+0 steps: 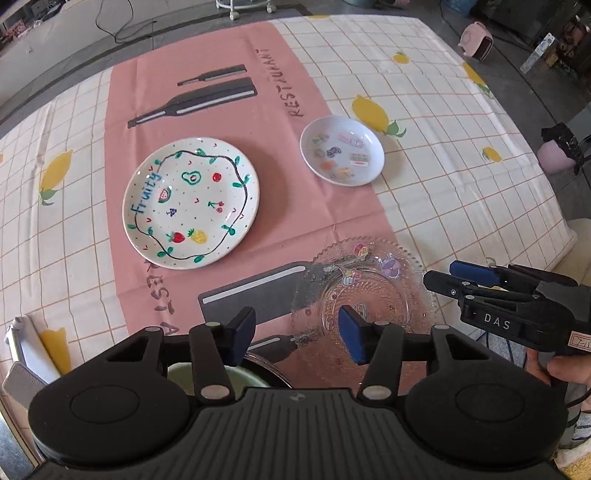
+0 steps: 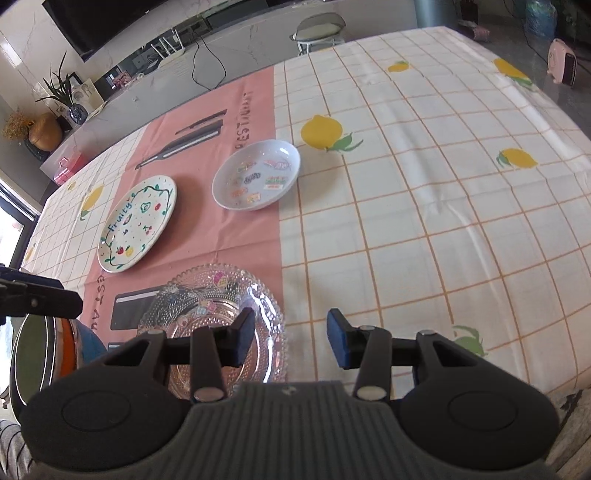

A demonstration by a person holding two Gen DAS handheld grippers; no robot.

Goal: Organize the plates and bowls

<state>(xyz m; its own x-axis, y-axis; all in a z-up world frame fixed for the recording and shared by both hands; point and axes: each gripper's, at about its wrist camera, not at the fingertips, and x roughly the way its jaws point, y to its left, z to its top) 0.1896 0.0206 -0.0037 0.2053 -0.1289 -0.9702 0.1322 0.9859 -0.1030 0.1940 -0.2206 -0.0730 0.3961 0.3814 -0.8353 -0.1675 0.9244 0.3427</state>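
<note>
A white plate painted with fruit [image 1: 190, 208] [image 2: 136, 223] lies on the pink mat. Right of it sits a small white dish with stickers [image 1: 341, 155] [image 2: 256, 179]. Nearest me is a clear glass plate with stickers [image 1: 365, 291] [image 2: 214, 310]. My left gripper [image 1: 295, 332] [image 2: 70, 295] hangs open over the glass plate's left edge, and a green bowl with a dark rim [image 1: 207, 373] [image 2: 33, 354] shows beneath it. My right gripper [image 2: 291, 338] [image 1: 447, 273] is open astride the glass plate's right rim. One finger is over the plate, the other over the cloth, and the pads do not press on it.
A pink placemat [image 1: 229, 55] printed with knives lies on a checked lemon tablecloth [image 2: 424, 206]. Orange and blue pieces [image 2: 68, 343] sit beside the green bowl. A silver object [image 1: 22, 354] rests at the near left. A pink heater [image 2: 563, 62] and a stool [image 2: 319, 31] stand beyond the table.
</note>
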